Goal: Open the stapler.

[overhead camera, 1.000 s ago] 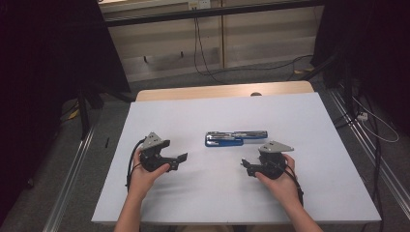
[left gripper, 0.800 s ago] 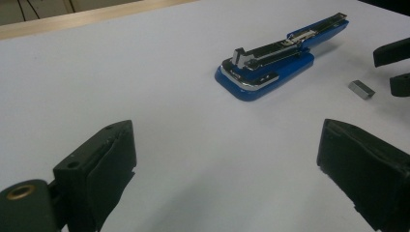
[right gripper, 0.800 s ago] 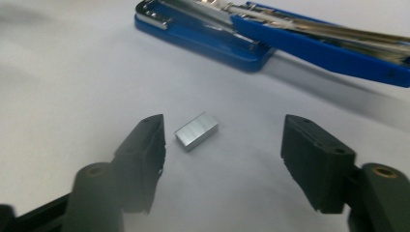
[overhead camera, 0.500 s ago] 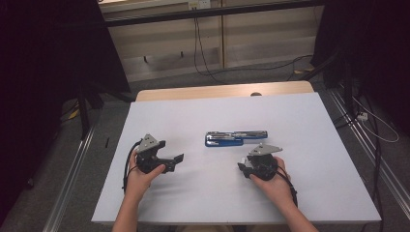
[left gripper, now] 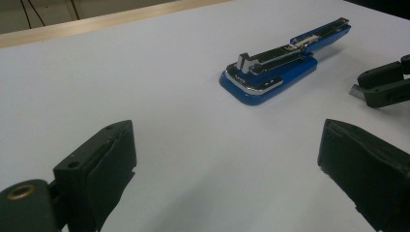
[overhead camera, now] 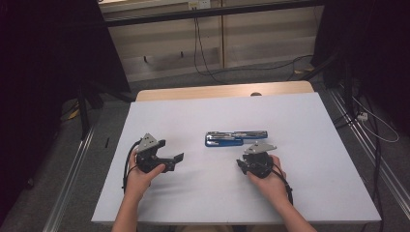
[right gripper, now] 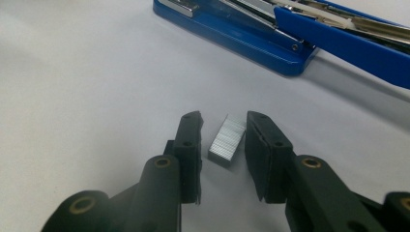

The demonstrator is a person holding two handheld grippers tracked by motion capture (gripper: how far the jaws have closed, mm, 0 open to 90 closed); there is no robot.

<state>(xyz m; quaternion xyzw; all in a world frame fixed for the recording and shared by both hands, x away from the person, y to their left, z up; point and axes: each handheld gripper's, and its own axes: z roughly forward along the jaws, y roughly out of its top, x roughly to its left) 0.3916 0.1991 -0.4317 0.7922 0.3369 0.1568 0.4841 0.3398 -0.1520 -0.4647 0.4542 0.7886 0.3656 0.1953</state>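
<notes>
Blue stapler (overhead camera: 235,137) lies opened flat near the middle of the white table (overhead camera: 300,121), its 2 halves stretched out in a line. Left gripper (left gripper: 227,174) sits low over bare tabletop to the stapler's left, jaws spread wide, nothing btwn them. Right gripper (right gripper: 223,145) is just in front of the stapler, jaws partly apart w/ a strip of staples (right gripper: 227,140) btwn them; right jaw looks to touch it, left jaw is clear.
</notes>
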